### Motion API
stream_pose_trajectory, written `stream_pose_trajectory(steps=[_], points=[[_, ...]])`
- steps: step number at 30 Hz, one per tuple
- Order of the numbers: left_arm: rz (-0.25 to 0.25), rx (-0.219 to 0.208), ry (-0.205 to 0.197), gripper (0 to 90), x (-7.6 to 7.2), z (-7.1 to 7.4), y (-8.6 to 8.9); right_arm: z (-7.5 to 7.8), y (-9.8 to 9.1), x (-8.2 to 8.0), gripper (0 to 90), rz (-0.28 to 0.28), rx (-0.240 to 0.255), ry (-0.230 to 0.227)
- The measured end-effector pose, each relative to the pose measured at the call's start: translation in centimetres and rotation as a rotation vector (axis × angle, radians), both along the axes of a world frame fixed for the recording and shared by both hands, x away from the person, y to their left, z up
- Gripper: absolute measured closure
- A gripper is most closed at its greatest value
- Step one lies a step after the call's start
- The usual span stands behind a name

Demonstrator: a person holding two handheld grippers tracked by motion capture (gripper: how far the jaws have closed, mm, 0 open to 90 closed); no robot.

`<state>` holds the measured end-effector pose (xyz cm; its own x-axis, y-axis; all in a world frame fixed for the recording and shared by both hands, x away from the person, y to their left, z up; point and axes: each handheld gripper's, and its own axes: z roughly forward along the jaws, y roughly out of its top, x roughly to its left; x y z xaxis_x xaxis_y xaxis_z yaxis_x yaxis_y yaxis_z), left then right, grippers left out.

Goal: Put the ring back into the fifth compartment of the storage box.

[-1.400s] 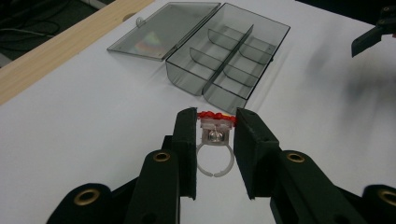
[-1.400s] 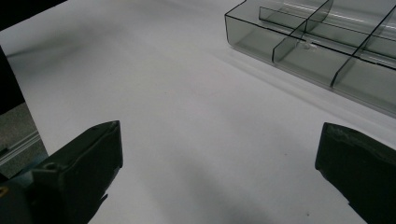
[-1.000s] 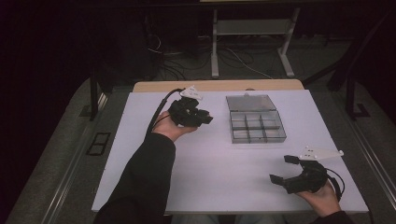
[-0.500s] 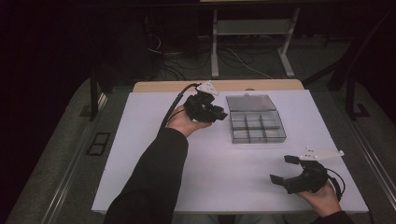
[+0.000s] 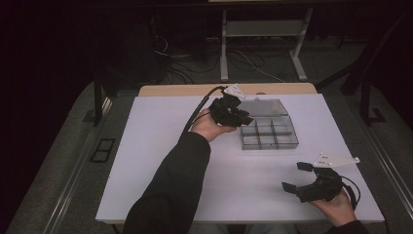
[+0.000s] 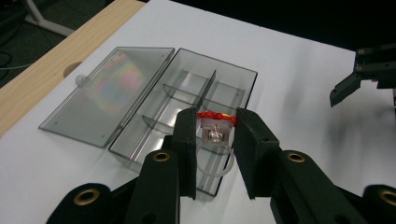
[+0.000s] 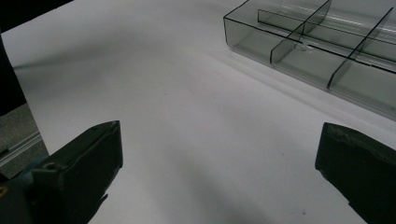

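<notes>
A clear grey compartment box (image 5: pixel 269 132) (image 6: pixel 196 100) (image 7: pixel 327 51) lies open on the white table, its lid (image 6: pixel 109 91) folded flat toward the far edge. My left gripper (image 5: pixel 241 117) (image 6: pixel 215 135) hovers over the box's near-left compartments, shut on a clear plastic ring with a red top (image 6: pixel 215 128); the ring's band hangs below the jaws. My right gripper (image 5: pixel 298 176) (image 7: pixel 219 154) rests low at the table's near right, open, nothing between its jaws. It also appears at the right edge of the left gripper view as the right gripper (image 6: pixel 369 74).
The white table top (image 5: pixel 160 161) spreads wide around the box. A wooden strip (image 5: pixel 175 89) runs along its far edge. Beyond it stand a white frame (image 5: pixel 263 34) and cables on the floor.
My left gripper has travelled right and slightly away, from left of the box to over its left side, still holding the ring. The right gripper has stayed put.
</notes>
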<state>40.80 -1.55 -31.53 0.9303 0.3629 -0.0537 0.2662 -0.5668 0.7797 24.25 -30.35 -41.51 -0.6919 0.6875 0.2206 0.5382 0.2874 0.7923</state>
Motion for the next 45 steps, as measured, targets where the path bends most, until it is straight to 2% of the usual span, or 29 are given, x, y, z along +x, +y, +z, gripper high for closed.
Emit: stream_pose_trajectory(steps=[6,20,28,31,45], points=[[-0.015,-0.015,0.006,69.2,0.4,-0.6,-1.3,0.0,0.0,0.0,0.3,-0.003,0.003,0.003],[0.011,-0.034,0.035,69.1,1.9,-2.2,-3.8,0.1,0.0,0.0,0.3,-0.001,0.009,0.002],[0.049,-0.052,0.042,69.1,3.2,-3.7,-4.2,0.1,-0.1,-0.1,0.3,-0.005,0.013,0.004],[0.071,-0.066,0.059,69.1,3.6,-4.3,-4.2,0.1,-0.1,0.0,0.3,-0.001,0.012,0.0],[0.093,-0.1,0.106,69.1,4.8,-7.0,-5.2,0.1,-0.1,0.0,0.3,0.004,0.011,-0.002]])
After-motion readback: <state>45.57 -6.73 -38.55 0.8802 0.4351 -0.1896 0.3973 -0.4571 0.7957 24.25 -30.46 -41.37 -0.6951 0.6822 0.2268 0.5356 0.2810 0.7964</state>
